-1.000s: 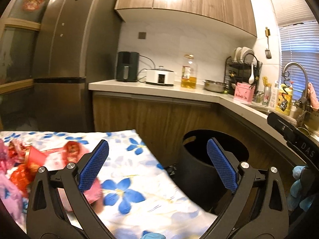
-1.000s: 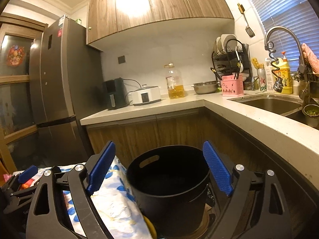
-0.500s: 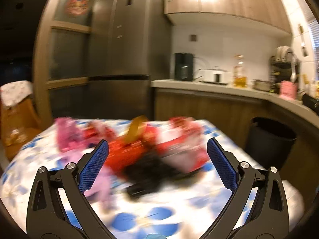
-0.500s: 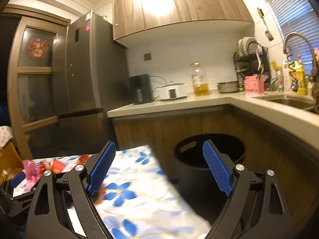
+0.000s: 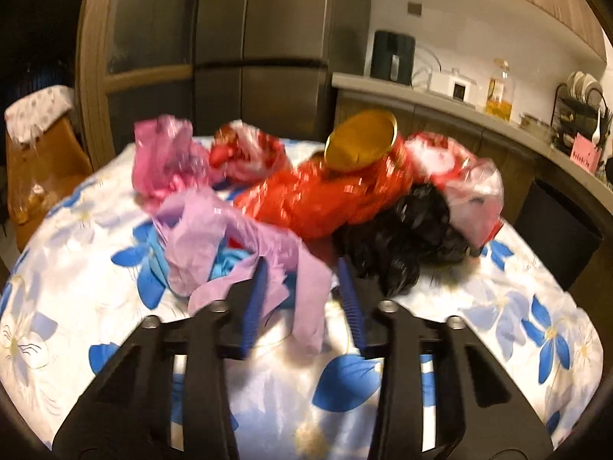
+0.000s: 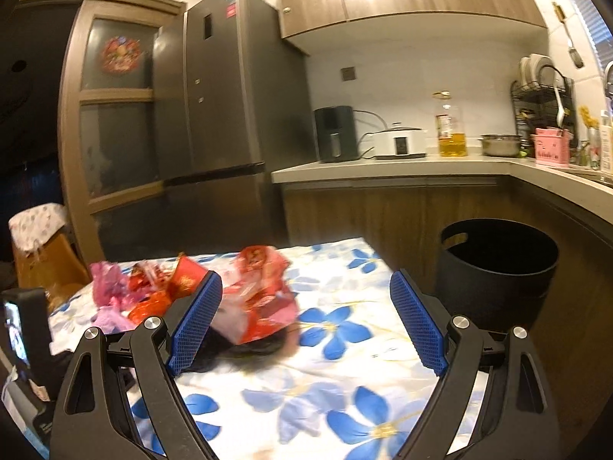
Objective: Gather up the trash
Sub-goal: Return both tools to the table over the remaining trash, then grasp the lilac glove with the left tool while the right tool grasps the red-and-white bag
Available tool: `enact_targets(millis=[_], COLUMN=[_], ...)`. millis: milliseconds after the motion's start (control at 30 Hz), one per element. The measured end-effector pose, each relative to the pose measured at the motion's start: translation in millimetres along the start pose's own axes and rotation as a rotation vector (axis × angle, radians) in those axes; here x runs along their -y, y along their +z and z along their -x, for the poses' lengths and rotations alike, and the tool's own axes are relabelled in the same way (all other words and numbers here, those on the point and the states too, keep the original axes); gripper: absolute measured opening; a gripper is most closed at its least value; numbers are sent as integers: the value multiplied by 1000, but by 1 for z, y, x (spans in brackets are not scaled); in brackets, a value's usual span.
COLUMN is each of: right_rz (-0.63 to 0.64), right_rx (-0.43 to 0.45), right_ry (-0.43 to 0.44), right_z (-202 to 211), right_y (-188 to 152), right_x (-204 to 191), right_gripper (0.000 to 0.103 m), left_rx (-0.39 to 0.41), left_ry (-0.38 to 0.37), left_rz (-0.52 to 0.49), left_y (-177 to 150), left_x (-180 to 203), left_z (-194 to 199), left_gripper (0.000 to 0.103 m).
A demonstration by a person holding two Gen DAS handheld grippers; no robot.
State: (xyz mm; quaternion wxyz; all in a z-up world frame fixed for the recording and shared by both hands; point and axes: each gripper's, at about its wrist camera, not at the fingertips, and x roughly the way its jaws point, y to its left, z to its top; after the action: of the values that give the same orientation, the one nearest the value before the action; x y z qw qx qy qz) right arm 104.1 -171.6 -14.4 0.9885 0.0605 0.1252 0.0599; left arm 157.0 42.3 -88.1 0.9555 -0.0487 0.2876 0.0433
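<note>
On the flowered worktop point(image 5: 536, 329) a heap of crumpled bags is spread: pink at the left, lilac bag point(image 5: 237, 245) in front, red and black to the right. The left hand-held gripper point(image 5: 300, 268) has just been closing, with a lilac strip between its jaws; whether the pads already pinch it cannot be told. The right hand-held gripper point(image 6: 306, 318) is held wide, empty. A firm pinch is judged next, then carriage to the black bin point(image 6: 498, 268) at the right.

The left tongs point(image 5: 302, 299) have just been closing around a lilac bag point(image 5: 237, 245). Red wrappers point(image 5: 325, 199) and a black bag point(image 5: 402, 237) lie mid-table point(image 5: 498, 306).
</note>
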Motion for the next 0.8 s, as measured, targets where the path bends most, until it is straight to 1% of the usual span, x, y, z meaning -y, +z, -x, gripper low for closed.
enact_targets(millis=[33,67,100,133,233,367,433,500,633,800], right_rz=[3,6,9,14,26,49,54,44,35,-8], right_rx=[-5,-9,-12,-18,-36,-63,-81,-99,-134,-159], right_ry=[9,17,21,28,47,58,55,51,40,51], right_z=[-2,-4,-5,-7,-13,-24,-33,-42,-64,-84], right_y=[-1,-2,-3,-5,-10,-18,-20,-23,-27,-24], right_x=[-4,-9,-12,-15,-26,-37,-40,-40,-40,-36], right_gripper=[86,86,86,86,86,85,80,78,70,64], left_rx=[-13,-27,-29,-25,3,71,111,148,214,238], left_ry=[-3,-11,-17,-32,-70,-94,-123,-146,-159,-159], left_rz=[-3,-6,-4,4,30,19,41,65,87,88], left_y=[-3,-5,-6,-7,-5,-2,4,12,23,28], left_x=[-1,-2,-4,-6,-12,-16,-22,-29,-37,-36], left_z=[-2,-4,-5,-3,4,30,48,63,83,90], left_gripper=[12,9,4,2,0,0,0,0,0,0])
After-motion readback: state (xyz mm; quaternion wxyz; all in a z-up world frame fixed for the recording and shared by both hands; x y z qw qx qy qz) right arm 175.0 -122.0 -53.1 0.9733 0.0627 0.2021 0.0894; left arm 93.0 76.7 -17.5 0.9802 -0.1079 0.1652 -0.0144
